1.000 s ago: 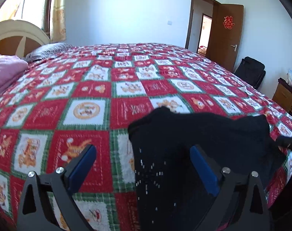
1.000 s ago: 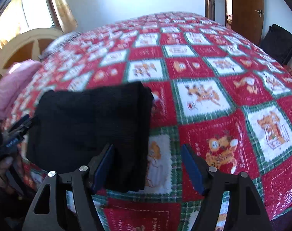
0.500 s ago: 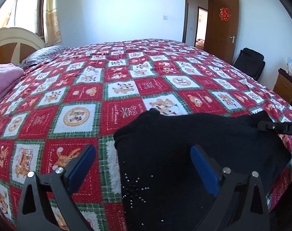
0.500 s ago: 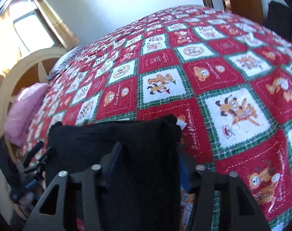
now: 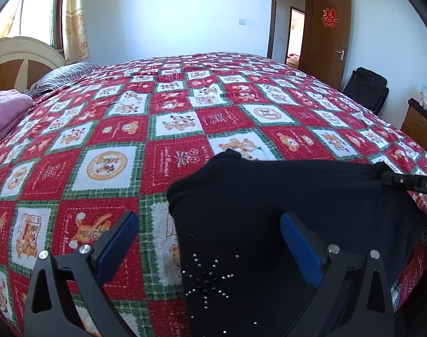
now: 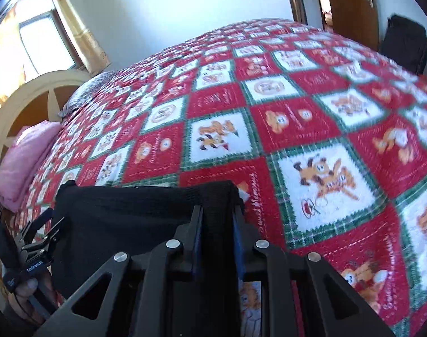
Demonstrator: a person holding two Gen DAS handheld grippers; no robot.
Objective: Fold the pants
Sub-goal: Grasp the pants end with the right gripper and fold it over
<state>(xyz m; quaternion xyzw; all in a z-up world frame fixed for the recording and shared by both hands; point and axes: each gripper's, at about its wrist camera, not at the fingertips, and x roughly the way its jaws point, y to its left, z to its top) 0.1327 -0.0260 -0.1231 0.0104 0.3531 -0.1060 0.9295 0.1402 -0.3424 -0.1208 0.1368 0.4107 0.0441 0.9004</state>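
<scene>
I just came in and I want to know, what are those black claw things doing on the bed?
A person is folding a pair of black pants with a silver stud pattern on the red, white and green checked cartoon bedspread. The right gripper has just been closing and now pinches the right edge of the pants. The left gripper is open over the left edge, not yet gripping. The pants look already folded into a block near the bed's edge.

Black pants (image 5: pixel 283 210) (studded star pattern) lie folded at the bed's near edge.
</scene>
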